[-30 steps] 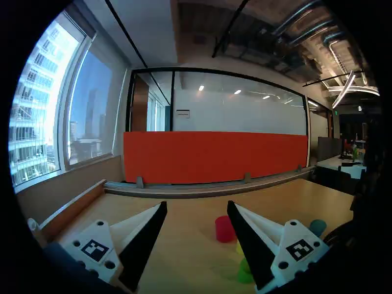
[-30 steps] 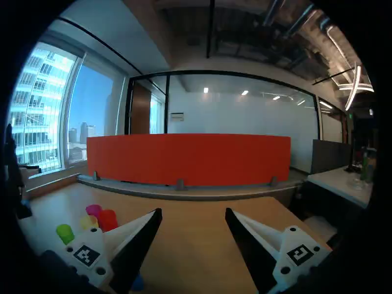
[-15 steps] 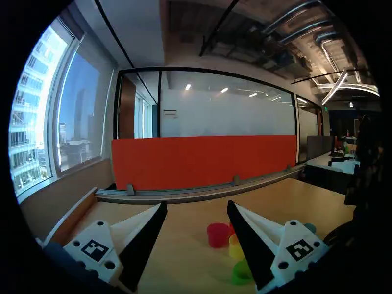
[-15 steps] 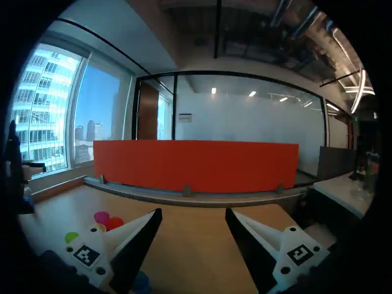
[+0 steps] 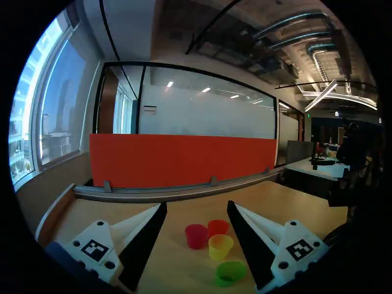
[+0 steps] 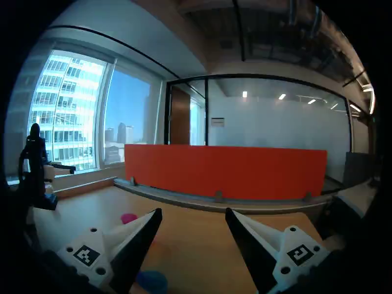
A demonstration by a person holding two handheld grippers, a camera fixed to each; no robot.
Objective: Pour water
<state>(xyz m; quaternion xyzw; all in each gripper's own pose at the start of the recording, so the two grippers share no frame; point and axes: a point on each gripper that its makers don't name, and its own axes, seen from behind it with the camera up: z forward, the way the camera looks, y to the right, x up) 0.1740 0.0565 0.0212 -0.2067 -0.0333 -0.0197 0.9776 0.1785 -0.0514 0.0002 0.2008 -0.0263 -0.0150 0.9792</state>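
Note:
In the left gripper view my left gripper [image 5: 196,208] stands open above the wooden table [image 5: 289,201]. Between and below its fingers stand a red cup [image 5: 196,235], an orange cup [image 5: 218,227], a yellow cup [image 5: 220,246] and a green cup [image 5: 230,273], all upright and close together. In the right gripper view my right gripper [image 6: 192,215] is open with nothing between its fingers. A pink cup [image 6: 129,218] peeks out behind its left finger, and a blue cup [image 6: 152,281] sits at the bottom edge. The other gripper [image 6: 35,171] shows at the far left.
An orange divider panel [image 5: 181,159] runs along the table's far edge, with a glass wall behind it. Large windows [image 6: 68,127] stand on the left. Another desk [image 5: 323,166] with items lies to the right.
The left gripper has swung right, so the cups now sit between its fingers instead of behind the right one. The right gripper has swung left and tilted up, hiding most cups behind its left finger.

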